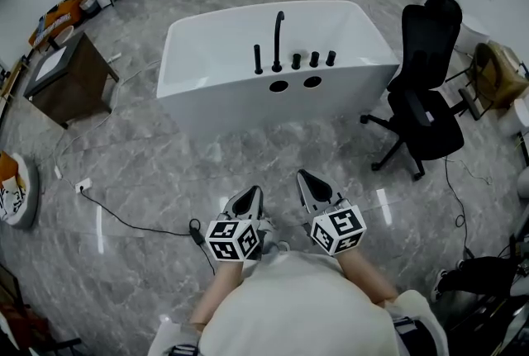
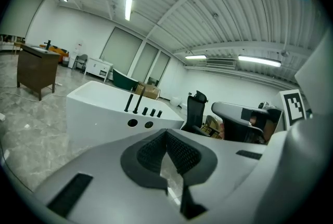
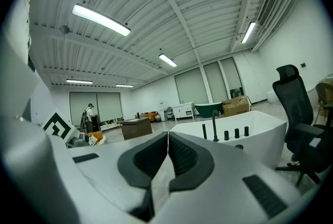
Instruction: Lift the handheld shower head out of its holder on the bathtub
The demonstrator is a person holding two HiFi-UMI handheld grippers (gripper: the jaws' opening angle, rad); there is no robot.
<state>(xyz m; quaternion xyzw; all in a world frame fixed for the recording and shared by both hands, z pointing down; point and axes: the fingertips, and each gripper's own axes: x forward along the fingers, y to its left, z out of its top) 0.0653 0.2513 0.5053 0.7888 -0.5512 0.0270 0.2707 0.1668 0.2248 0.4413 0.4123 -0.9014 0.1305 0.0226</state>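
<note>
Shower head (image 1: 258, 59) upright, black, on white bathtub (image 1: 221, 103) rim

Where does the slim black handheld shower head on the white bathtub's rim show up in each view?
Head view: slim black handheld shower head, upper centre, leftmost fitting on the white bathtub rim.
Left gripper view: shower head left of centre.
Right gripper view: shower head right of centre.
Shared landmark: tall black curved spout, just right of it everywhere.
</note>
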